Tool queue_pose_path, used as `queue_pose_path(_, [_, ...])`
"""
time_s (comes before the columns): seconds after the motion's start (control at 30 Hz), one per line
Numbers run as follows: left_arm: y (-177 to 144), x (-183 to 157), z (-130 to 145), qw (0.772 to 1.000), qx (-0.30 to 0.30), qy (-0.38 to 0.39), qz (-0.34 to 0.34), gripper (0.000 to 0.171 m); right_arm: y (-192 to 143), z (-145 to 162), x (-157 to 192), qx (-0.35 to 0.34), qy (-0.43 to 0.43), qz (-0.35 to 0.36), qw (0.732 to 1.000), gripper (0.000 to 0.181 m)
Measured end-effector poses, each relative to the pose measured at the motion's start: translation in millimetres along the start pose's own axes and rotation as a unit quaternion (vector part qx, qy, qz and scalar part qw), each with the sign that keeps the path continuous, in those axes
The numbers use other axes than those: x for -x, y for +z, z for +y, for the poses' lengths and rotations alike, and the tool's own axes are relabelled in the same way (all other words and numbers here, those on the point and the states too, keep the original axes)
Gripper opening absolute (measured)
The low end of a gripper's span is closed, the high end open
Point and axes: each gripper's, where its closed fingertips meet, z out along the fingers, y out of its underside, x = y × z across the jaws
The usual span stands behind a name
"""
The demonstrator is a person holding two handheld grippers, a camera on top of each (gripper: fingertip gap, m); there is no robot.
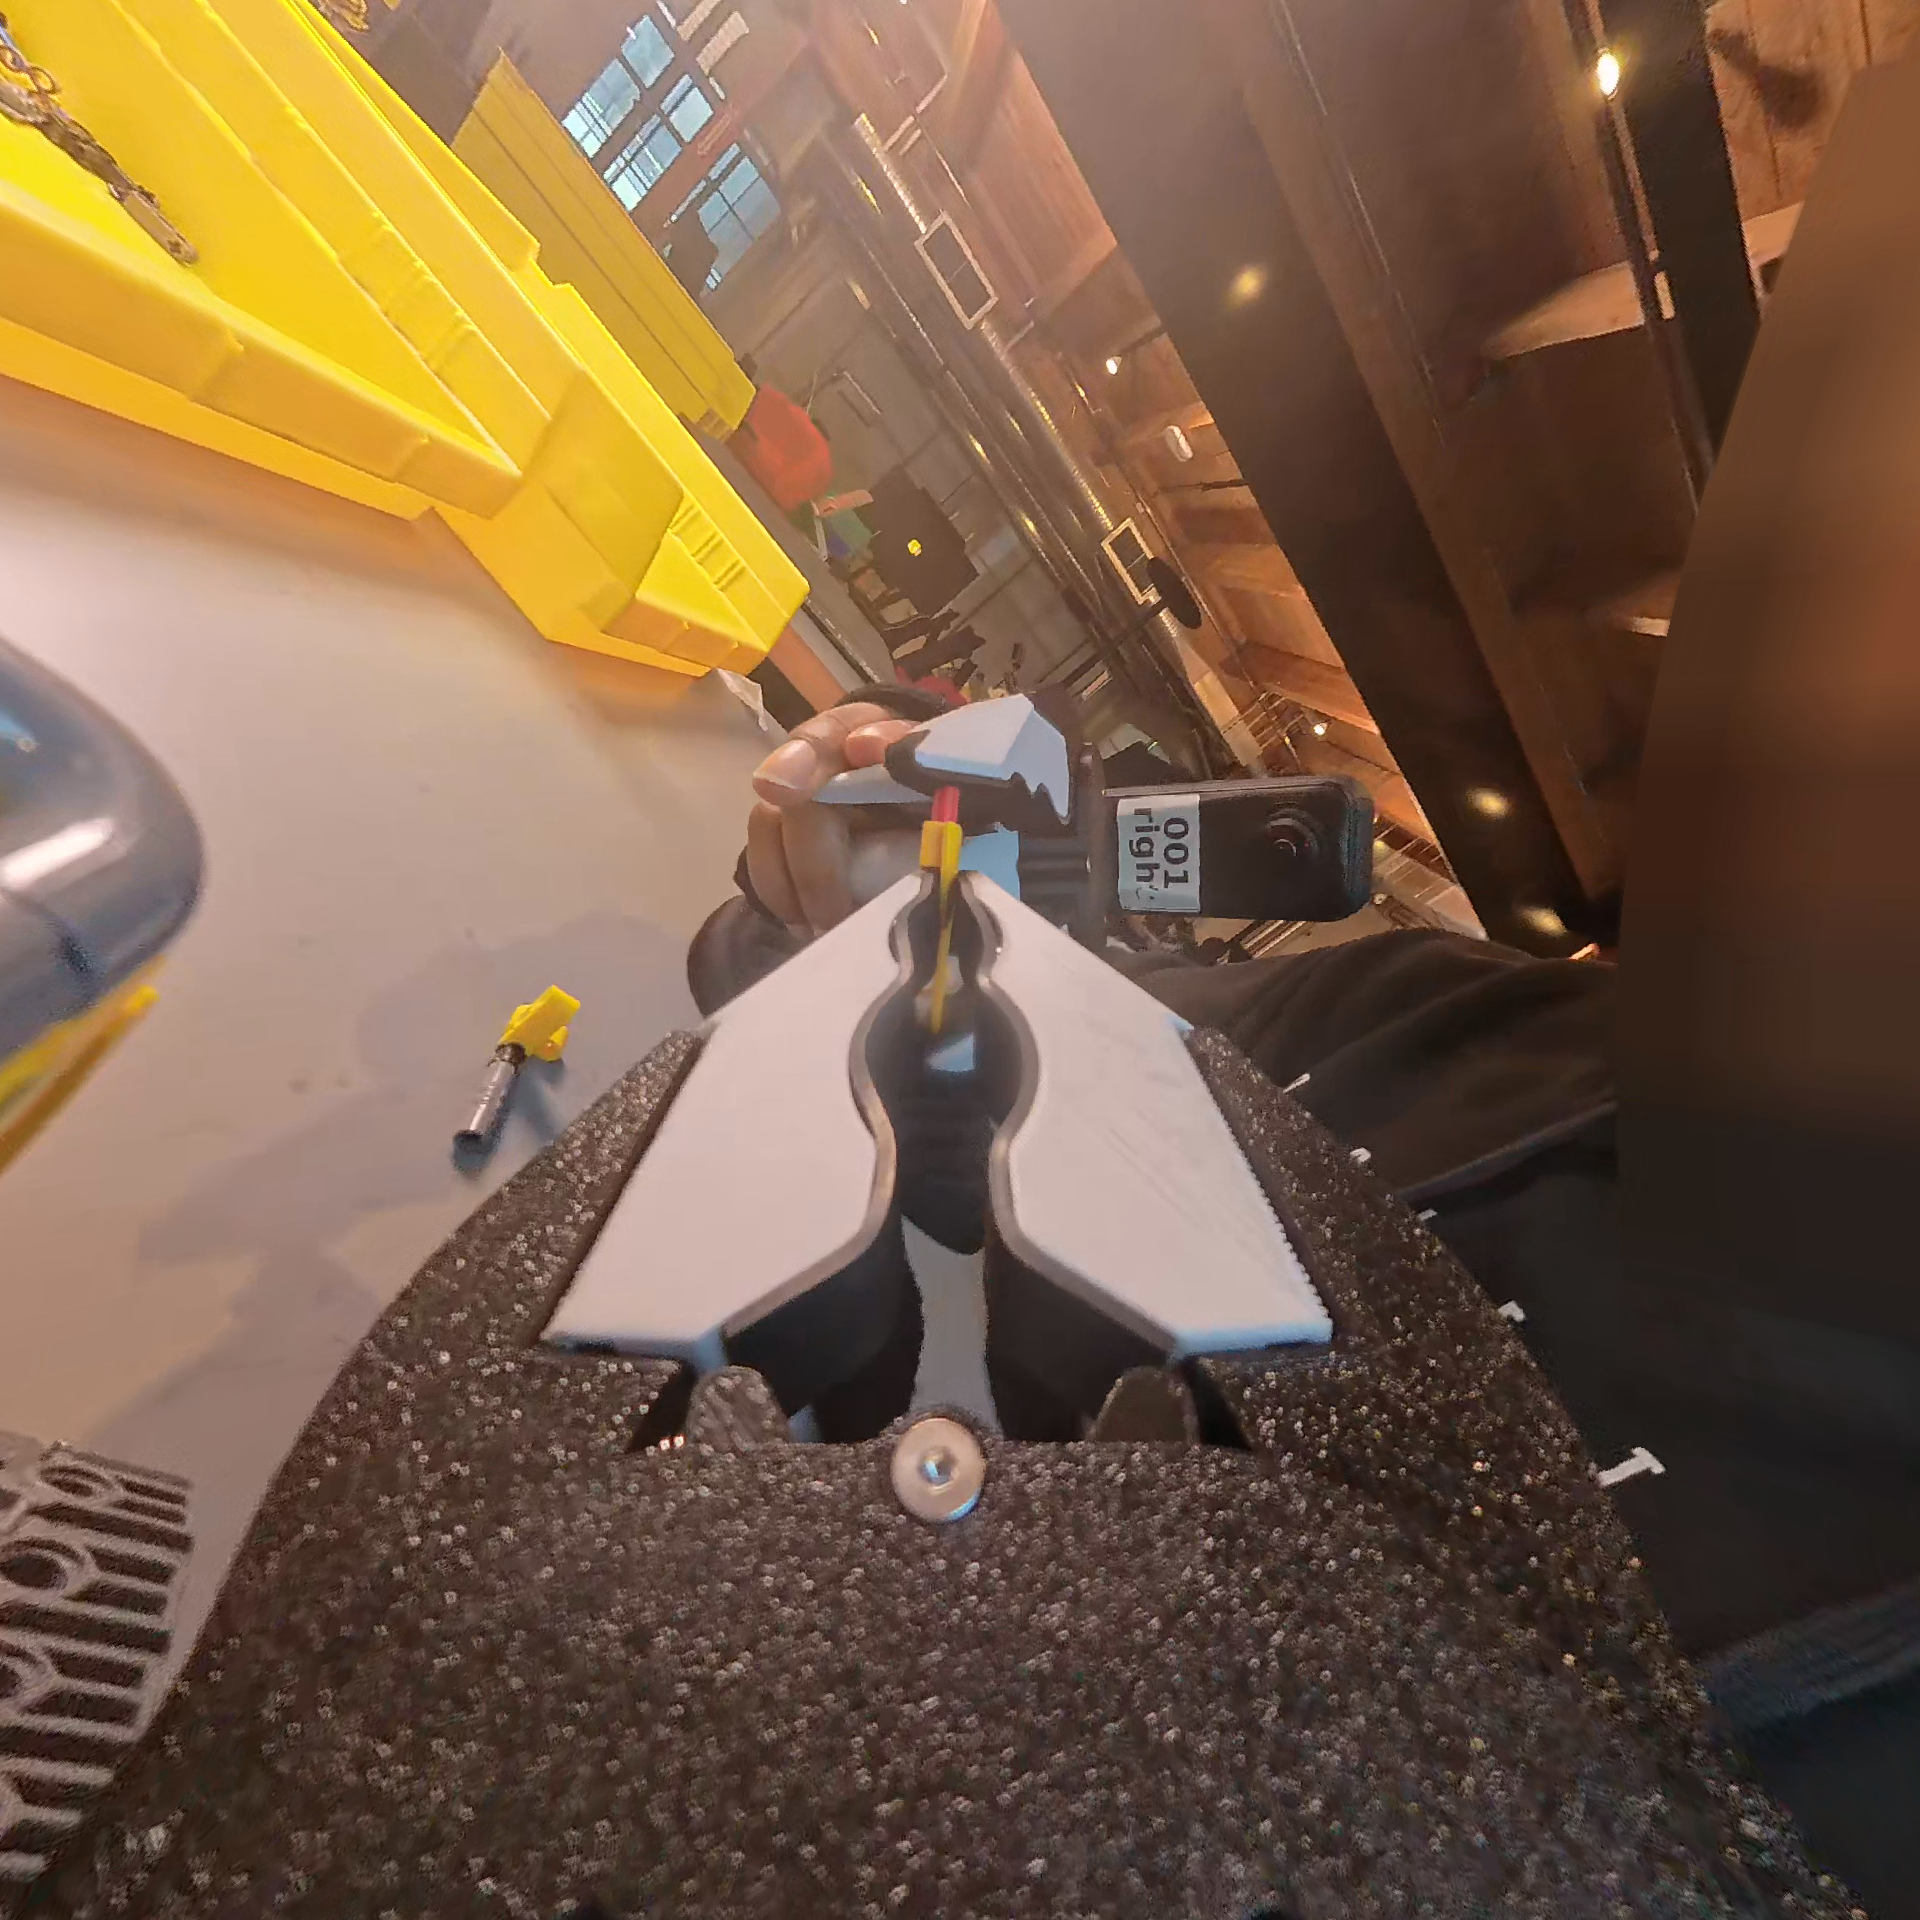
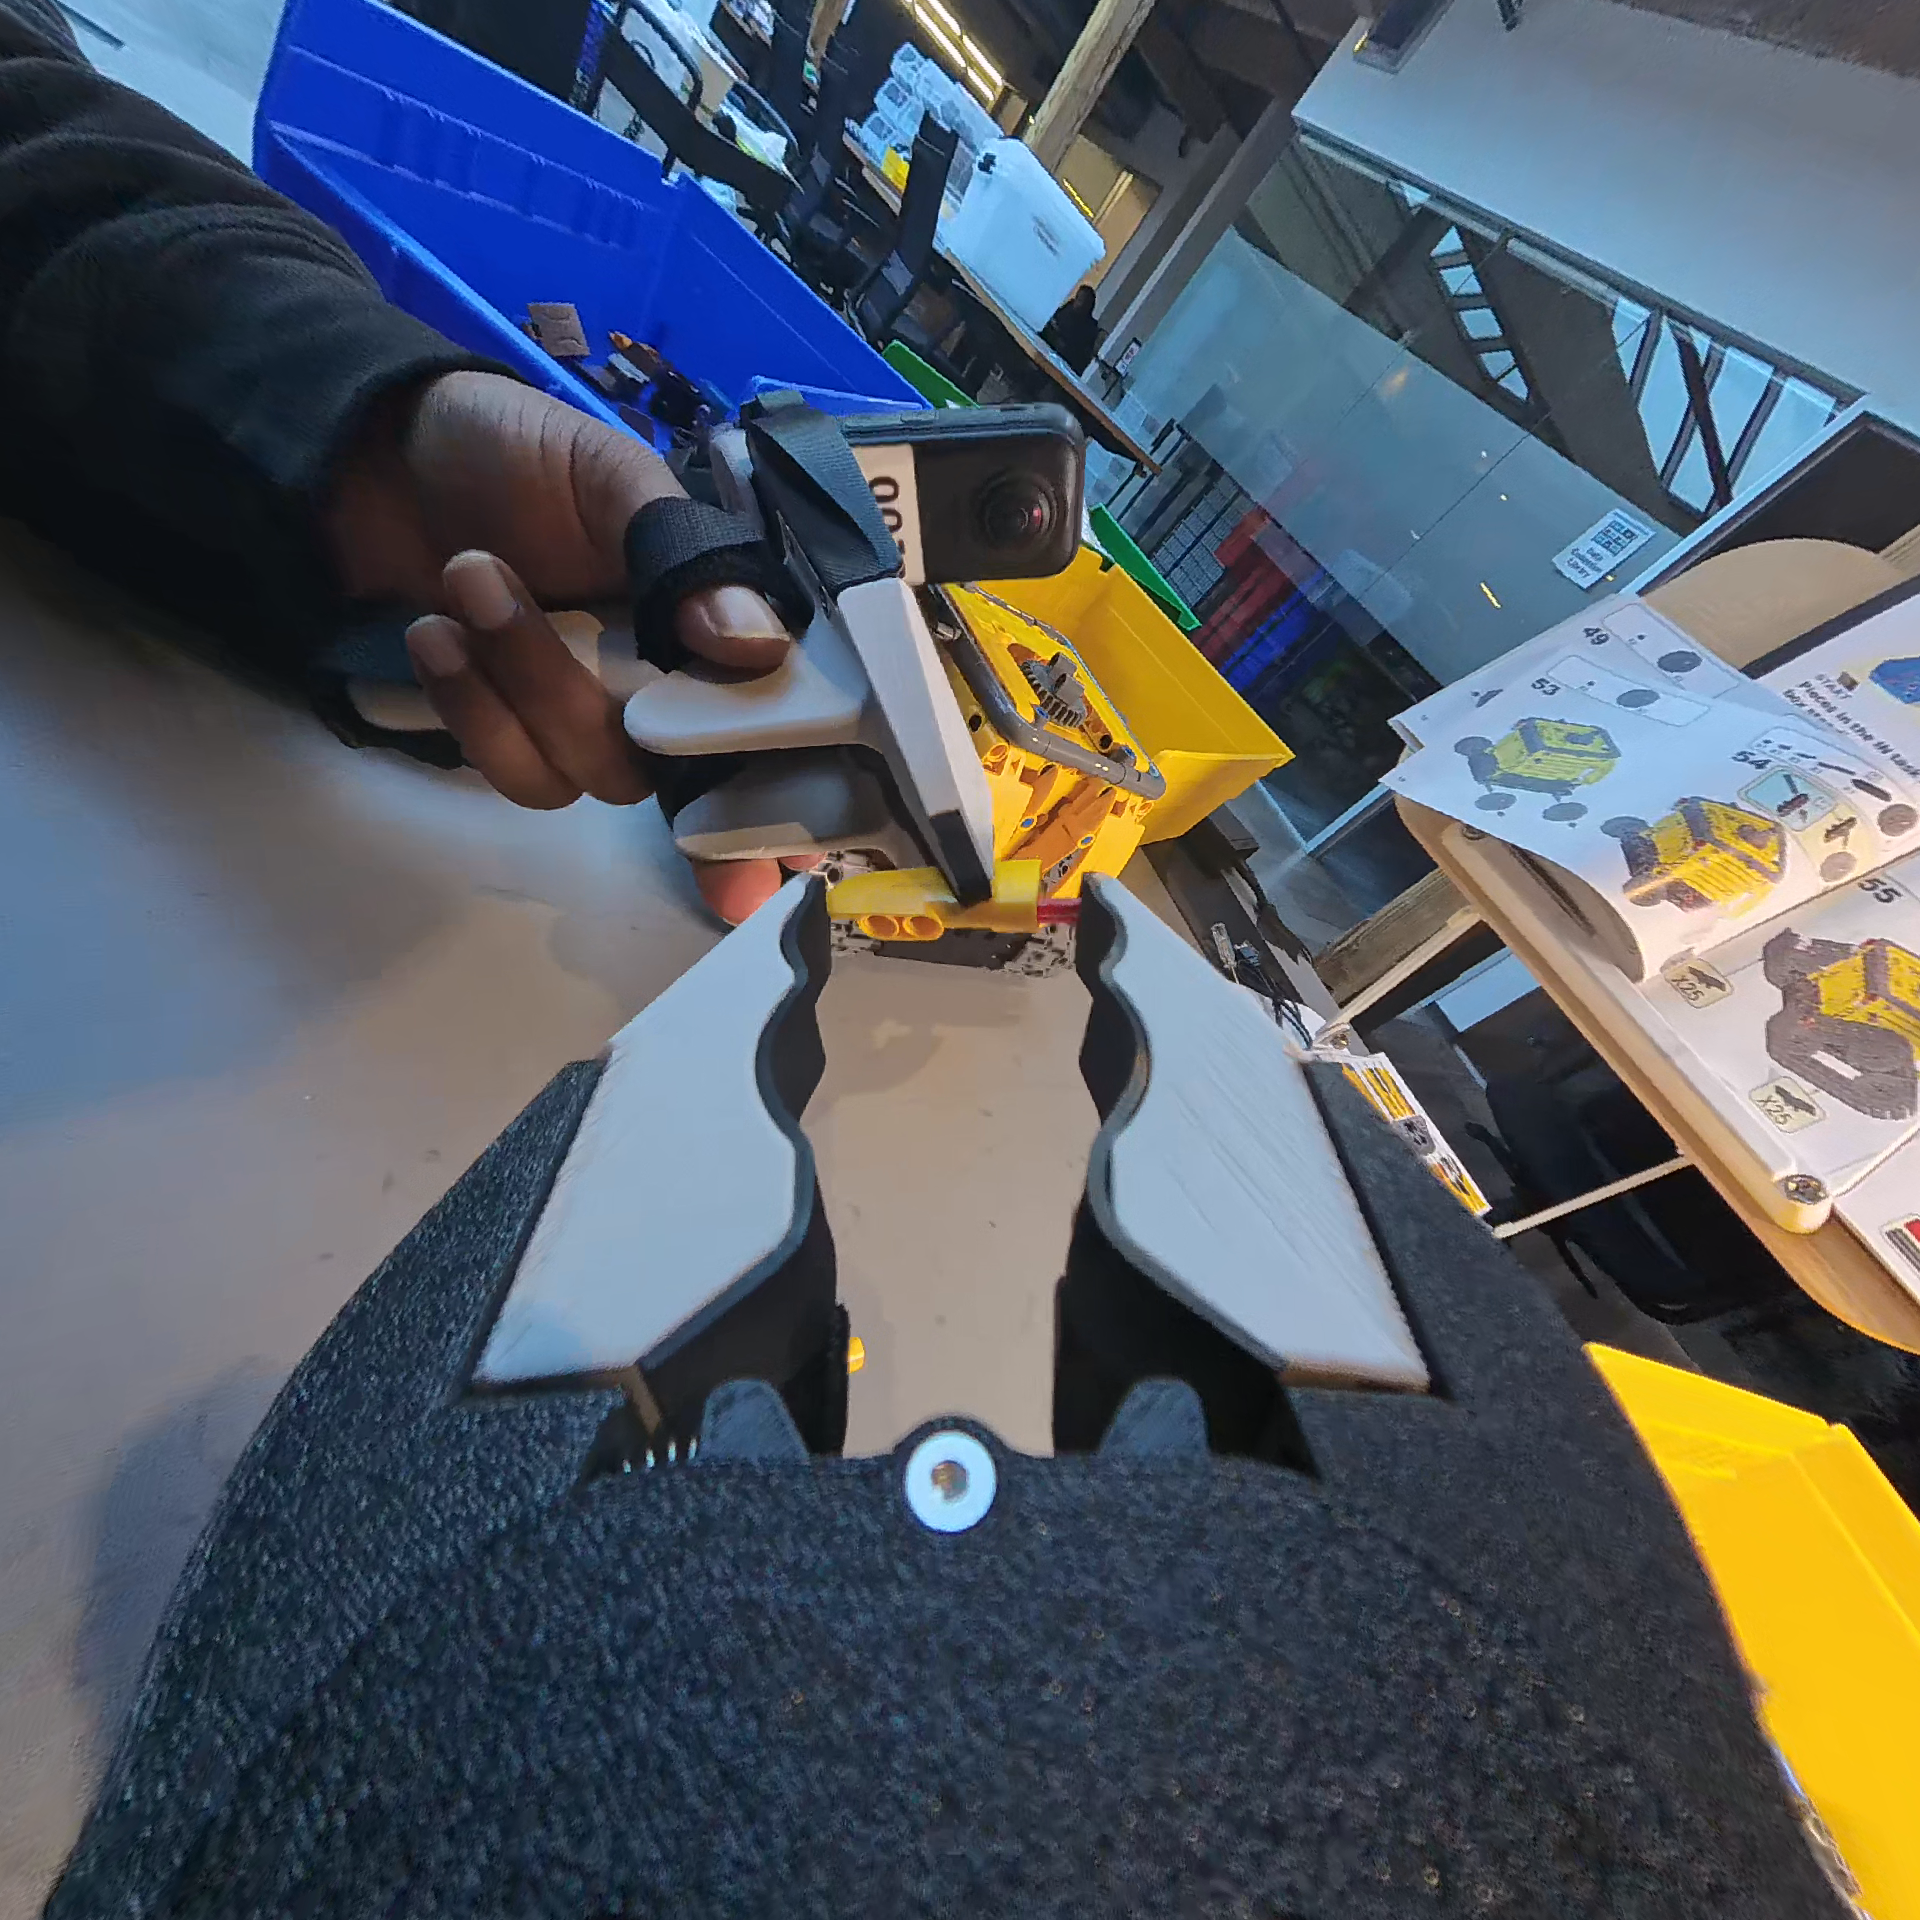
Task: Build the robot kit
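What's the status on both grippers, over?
Left gripper shut on yellow connector piece with red axle. Right gripper open, fingertips flanking it. Spare yellow piece on table.

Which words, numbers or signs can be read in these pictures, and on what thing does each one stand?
I copy no writing; these bear it:
White label on black camera, left wrist view: printed characters.
White sticker on strapped camera, right wrist view: partly hidden.
Instruction pages: numbers, words.
White notice on glass: too small.
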Motion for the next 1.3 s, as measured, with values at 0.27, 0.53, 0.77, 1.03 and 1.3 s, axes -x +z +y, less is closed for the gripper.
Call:
queue_pose_path(0.27, [1,1,10,0.994,0.062,0.087,-0.027,0.001,-5,4,7,0.003,-0.073,-0.018,0.997,0.049])
queue_pose_path(0.53, [-5,31,71,0.931,0.274,0.215,-0.106,0.002,-24,38,54,0.072,-0.069,-0.206,0.973,0.013])
queue_pose_path(0.77, [-5,40,78,0.918,0.298,0.226,-0.13,0.007,-26,55,60,0.116,0.072,-0.258,0.956,0.011])
queue_pose_path(1.03, [-16,58,50,0.812,0.28,0.458,-0.23,0.024,-15,55,38,0.127,0.306,-0.245,0.911,0.01])
queue_pose_path(1.3, [-12,59,48,0.736,0.278,0.561,-0.259,0.013,-15,52,36,0.114,0.334,-0.248,0.902,0.006])
